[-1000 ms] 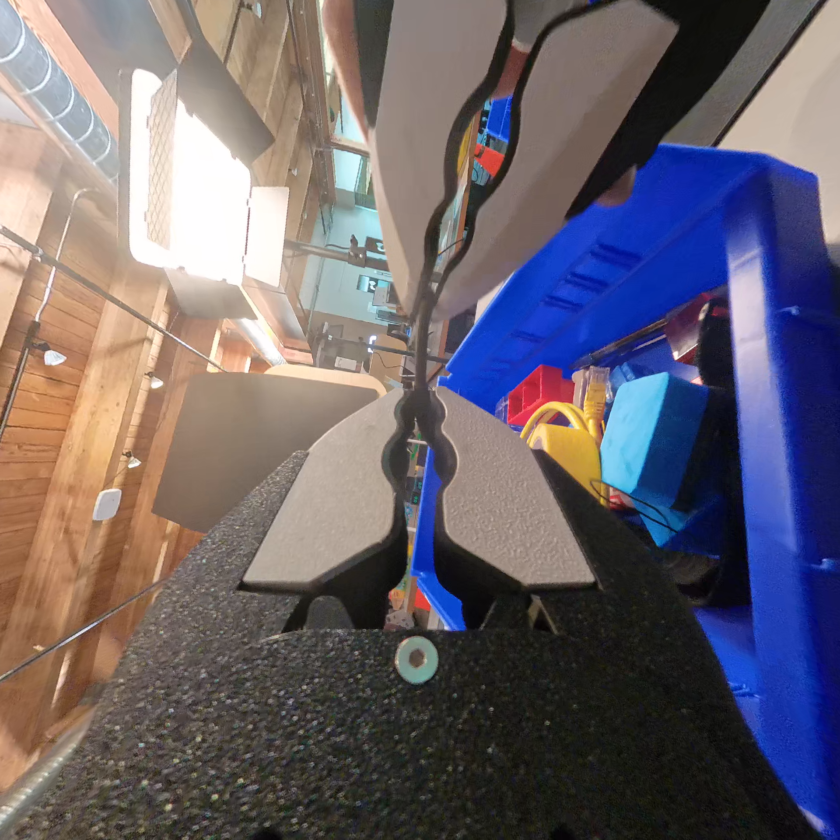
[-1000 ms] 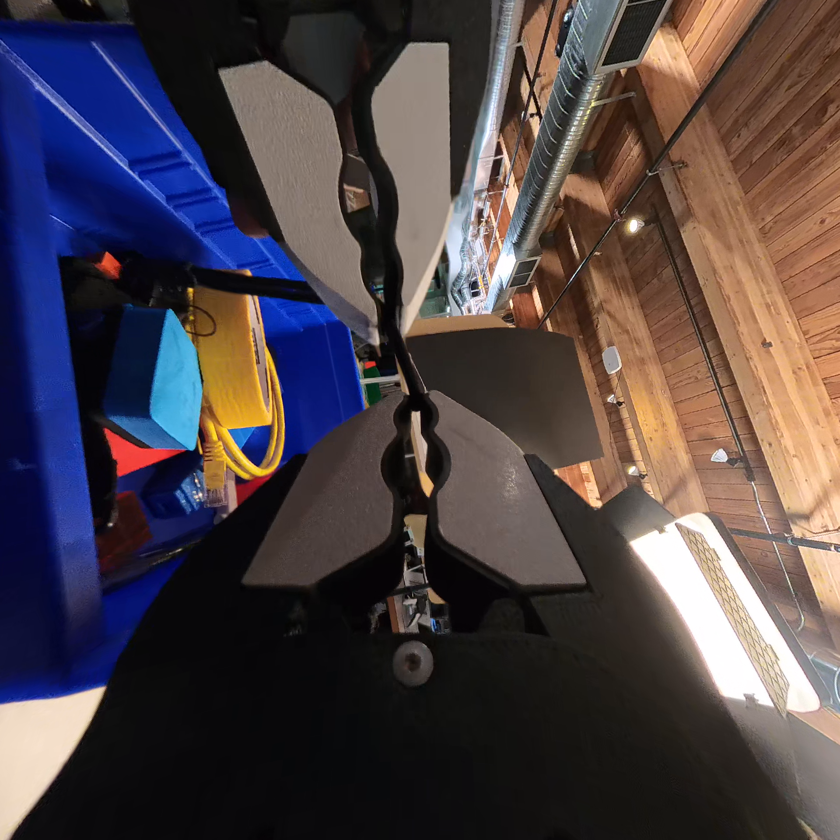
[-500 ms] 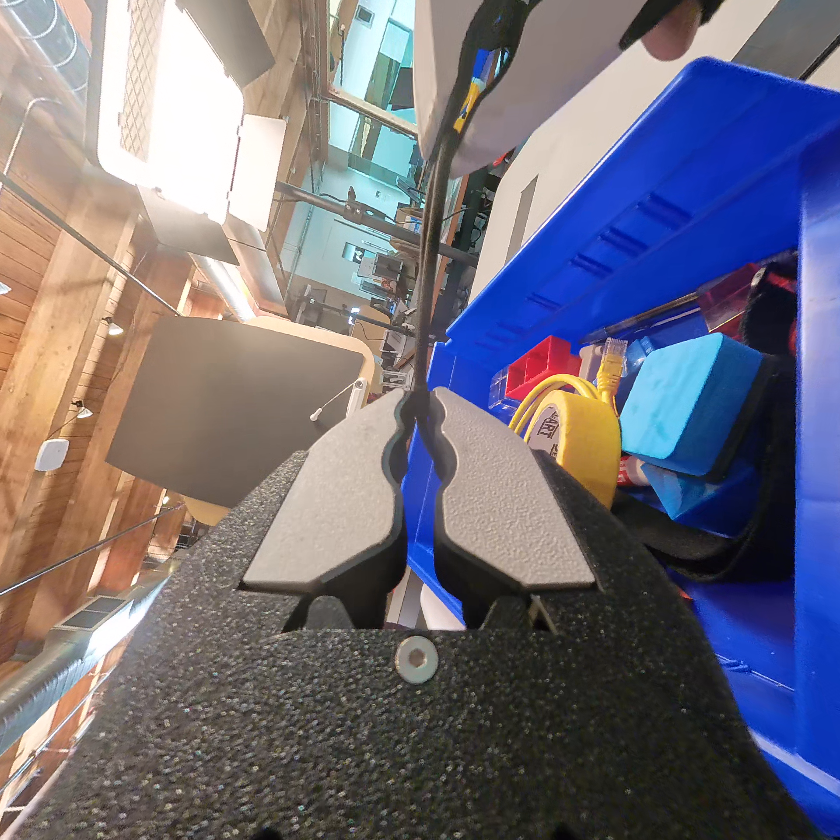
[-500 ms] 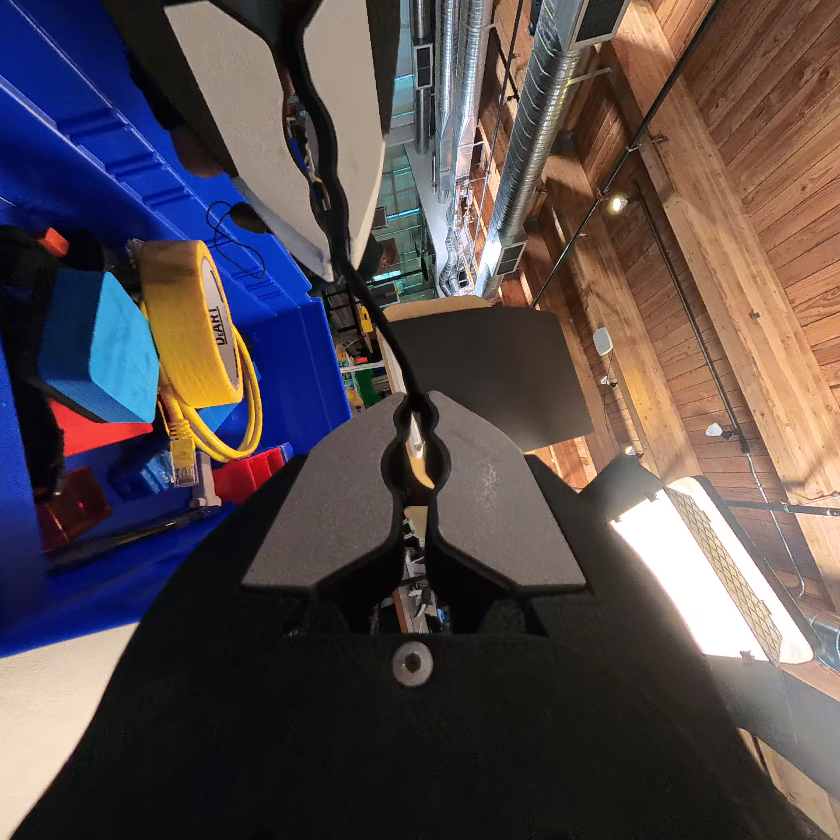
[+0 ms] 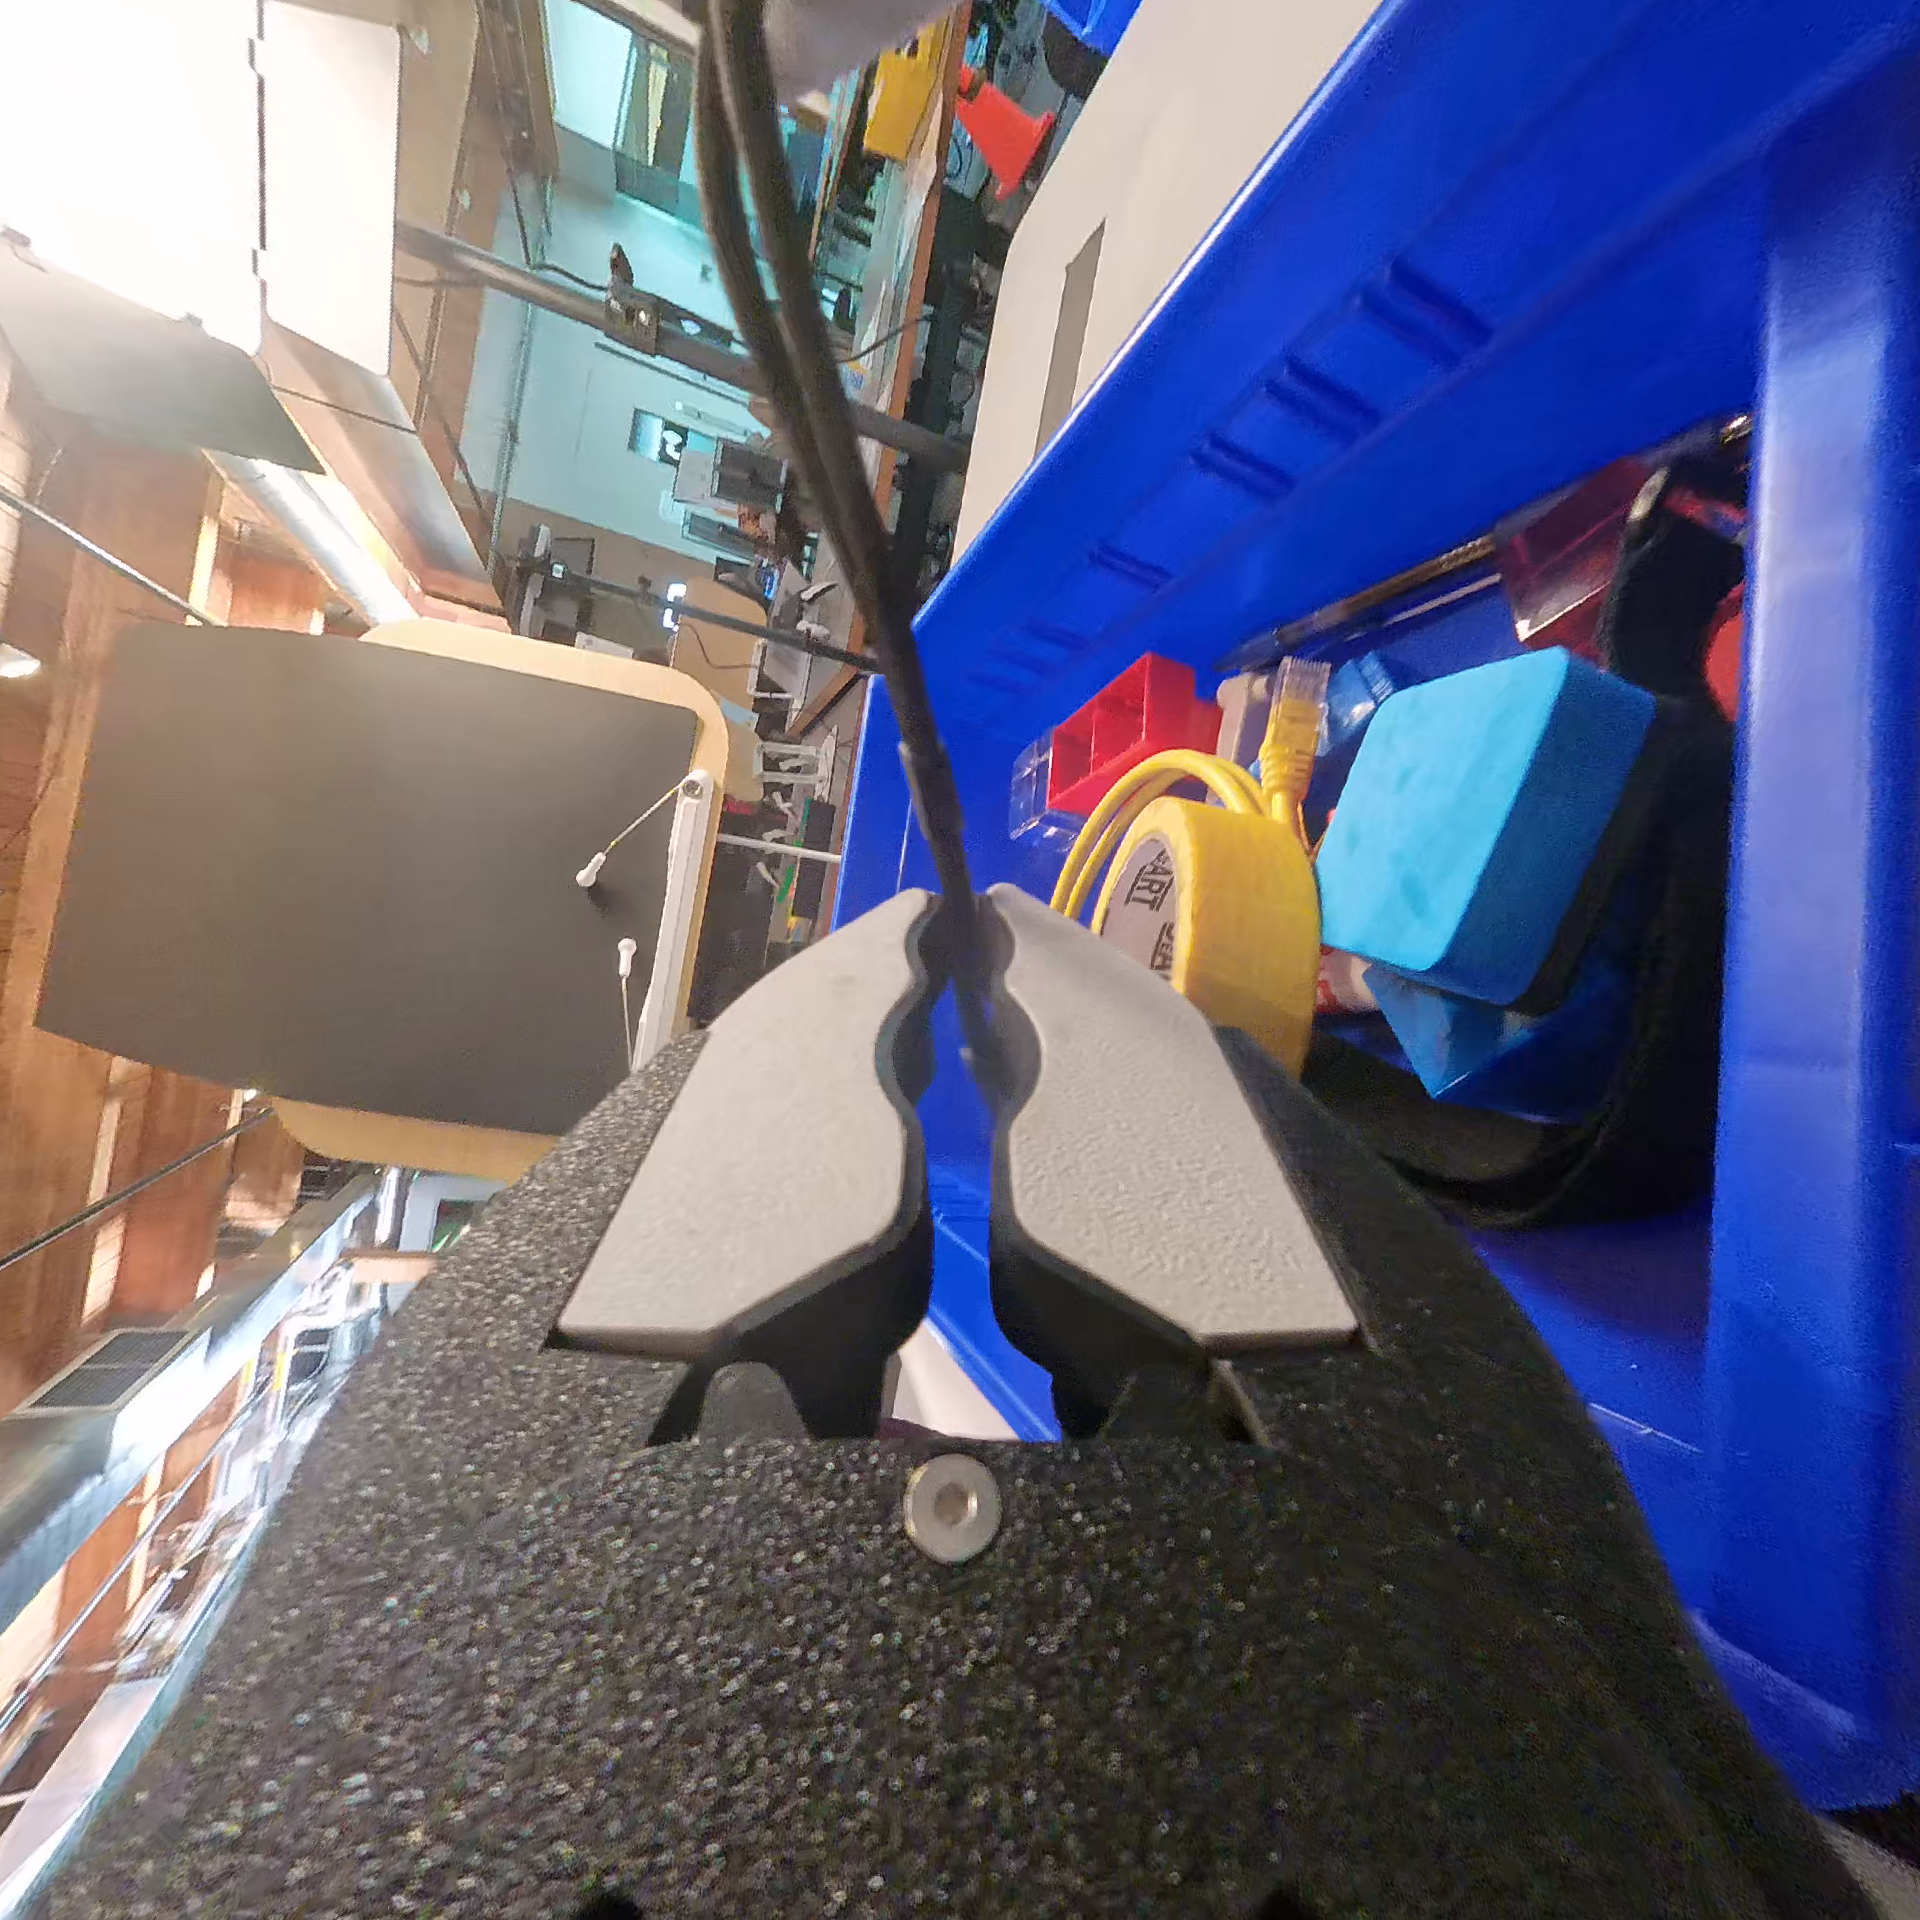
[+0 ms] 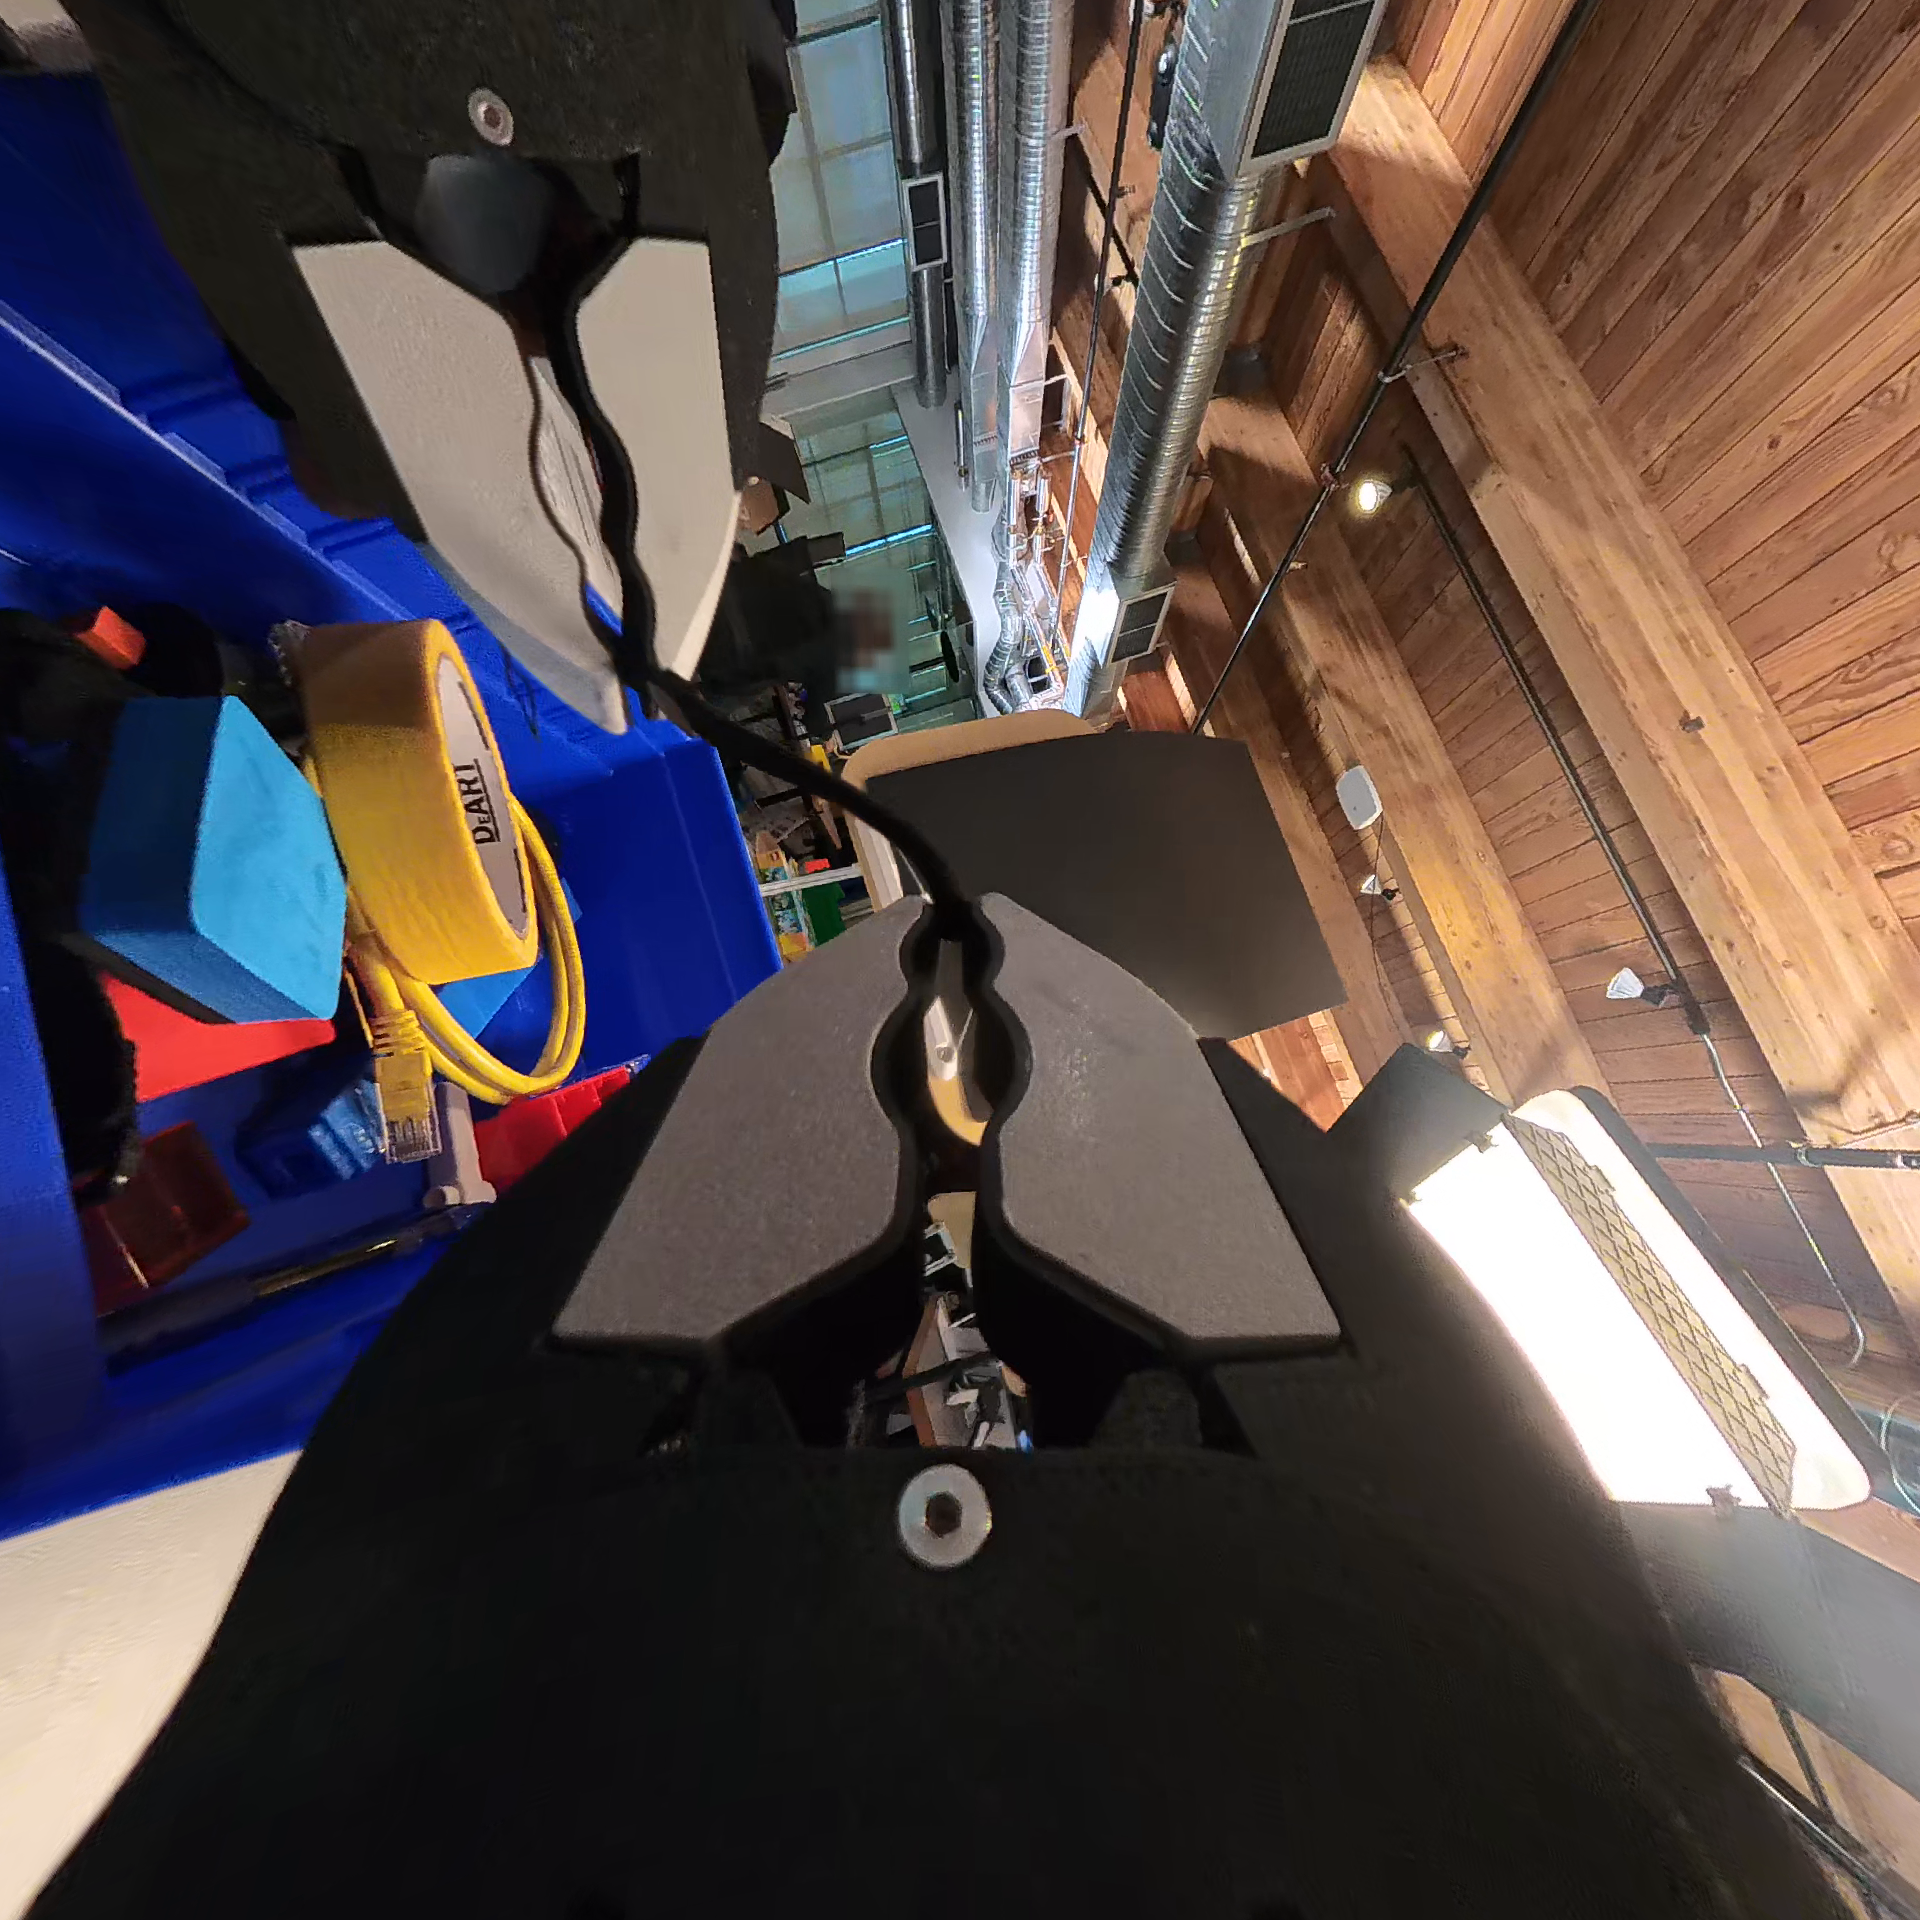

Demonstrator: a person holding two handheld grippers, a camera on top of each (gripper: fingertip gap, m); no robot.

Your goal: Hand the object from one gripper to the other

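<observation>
A thin black cable (image 5: 831, 447) runs between my two grippers. My left gripper (image 5: 954, 909) is shut on one end of it; two strands rise to the frame's top, where a grey finger (image 5: 842, 42) of the right gripper just shows. In the right wrist view my right gripper (image 6: 951, 914) is shut on the cable (image 6: 831, 795), which curves up and left to the left gripper (image 6: 639, 675), whose fingers are closed along it. Both grippers are held in the air beside the blue bin.
A blue plastic bin (image 5: 1351, 312) lies close by, holding a yellow tape roll (image 5: 1236, 935), a yellow network cable (image 5: 1294, 748), a light blue foam block (image 5: 1475, 821) and red bricks (image 5: 1122, 727). A black board (image 5: 343, 862) and a bright light panel (image 6: 1621, 1320) stand beyond. About 11 centimeters separates my left fingertips from my right.
The two grippers have drawn apart, and a longer stretch of black cable now shows between them. Both have stayed shut on it.
</observation>
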